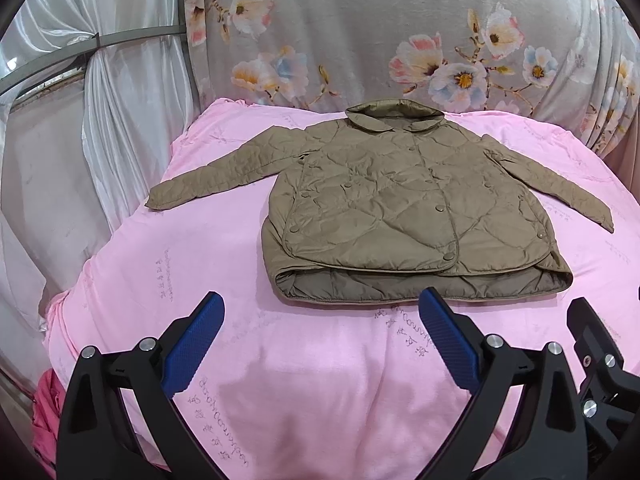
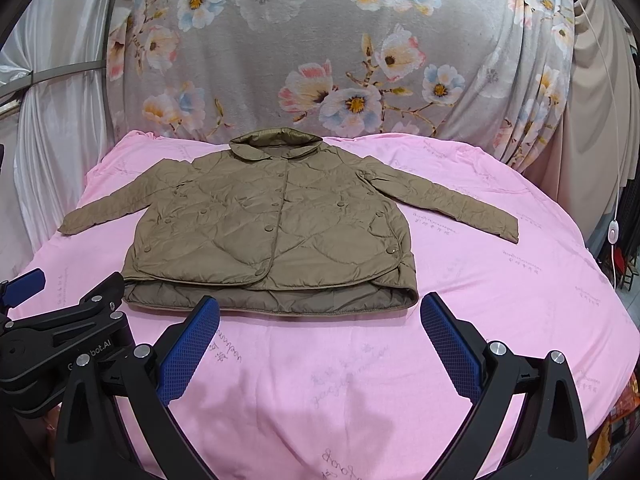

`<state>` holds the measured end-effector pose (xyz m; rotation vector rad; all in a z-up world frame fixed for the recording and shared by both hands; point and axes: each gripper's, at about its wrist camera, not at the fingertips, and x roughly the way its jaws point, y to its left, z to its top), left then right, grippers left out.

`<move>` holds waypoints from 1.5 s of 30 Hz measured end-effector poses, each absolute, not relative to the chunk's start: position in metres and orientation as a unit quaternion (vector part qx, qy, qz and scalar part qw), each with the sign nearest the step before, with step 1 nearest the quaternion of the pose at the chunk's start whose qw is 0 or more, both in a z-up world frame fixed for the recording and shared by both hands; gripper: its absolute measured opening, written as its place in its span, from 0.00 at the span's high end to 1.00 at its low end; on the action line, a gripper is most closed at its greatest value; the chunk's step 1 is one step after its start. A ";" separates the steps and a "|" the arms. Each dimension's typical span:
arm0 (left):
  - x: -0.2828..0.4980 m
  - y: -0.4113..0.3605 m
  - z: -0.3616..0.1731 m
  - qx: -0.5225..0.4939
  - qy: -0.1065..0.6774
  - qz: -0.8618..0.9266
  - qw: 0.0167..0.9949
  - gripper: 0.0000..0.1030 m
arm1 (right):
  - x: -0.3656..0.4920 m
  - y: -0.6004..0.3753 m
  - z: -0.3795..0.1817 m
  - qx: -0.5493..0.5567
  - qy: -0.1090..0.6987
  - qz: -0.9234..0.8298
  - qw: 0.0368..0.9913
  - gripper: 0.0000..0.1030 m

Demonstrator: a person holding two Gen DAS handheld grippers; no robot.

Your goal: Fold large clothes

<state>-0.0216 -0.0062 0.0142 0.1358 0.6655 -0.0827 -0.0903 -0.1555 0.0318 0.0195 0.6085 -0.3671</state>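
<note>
Two grippers, mine, hover over the near edge of the bed (image 1: 320, 380): the left gripper (image 1: 322, 336) and right gripper (image 2: 320, 336) both have jaws spread wide, holding nothing. Only part of each shows in the other's view. Ahead, well apart, the jacket (image 1: 400, 200) lies flat, front up: olive, quilted, snapped shut, sleeves spread, hem lining showing. Sheet writing is illegible.
</note>
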 end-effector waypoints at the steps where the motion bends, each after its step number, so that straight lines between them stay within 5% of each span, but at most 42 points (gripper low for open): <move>1: -0.022 -0.006 0.014 0.066 0.326 -0.041 0.942 0.08 | -0.091 -0.155 0.032 0.010 0.298 -0.180 0.938 0.05; 45: 0.003 -0.004 0.003 0.067 0.340 -0.037 0.937 0.08 | -0.073 -0.169 0.021 0.033 0.303 -0.177 0.936 0.05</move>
